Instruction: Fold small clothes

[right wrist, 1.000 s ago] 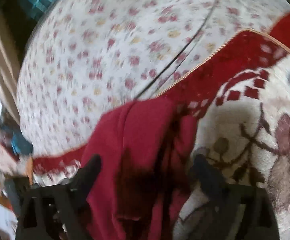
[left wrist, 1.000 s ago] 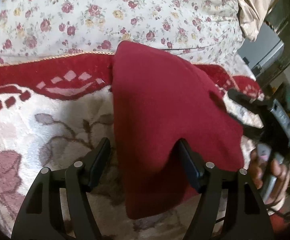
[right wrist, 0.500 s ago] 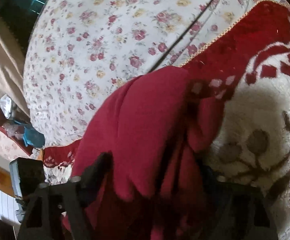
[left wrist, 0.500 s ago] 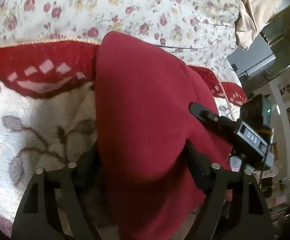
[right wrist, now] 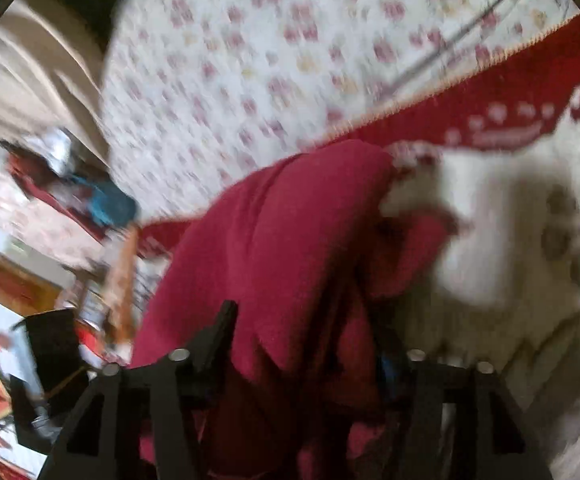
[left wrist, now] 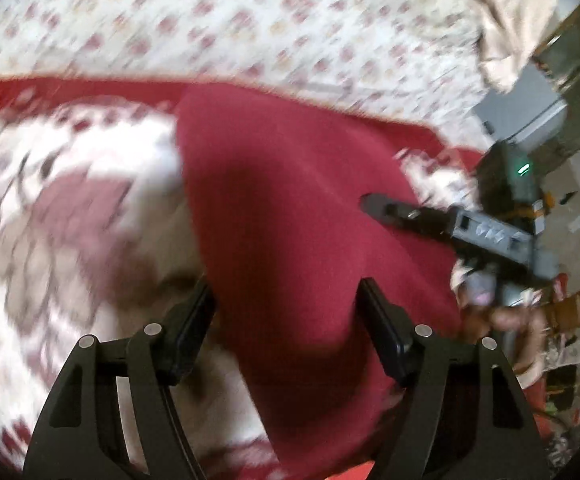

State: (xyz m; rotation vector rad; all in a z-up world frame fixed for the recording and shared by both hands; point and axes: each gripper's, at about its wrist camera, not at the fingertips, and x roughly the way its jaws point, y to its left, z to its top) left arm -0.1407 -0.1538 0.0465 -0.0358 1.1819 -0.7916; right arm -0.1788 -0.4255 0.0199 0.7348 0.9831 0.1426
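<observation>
Both grippers tilt steeply down over the floral fleece blanket (left wrist: 70,240). Left gripper (left wrist: 286,308) fingers and right gripper (right wrist: 302,336) fingers, just closing, each pinch the dark red knit garment (left wrist: 290,200).

The garment (left wrist: 290,208) is spread over the blanket (left wrist: 70,240), which is laid on the bedsheet (left wrist: 250,20) seen at the far side. The garment's near edge is placed between the fingers of the left gripper (left wrist: 286,312). At its right, the right gripper (left wrist: 374,204) is set against the cloth. A pillow (left wrist: 502,20) is found far right.
</observation>
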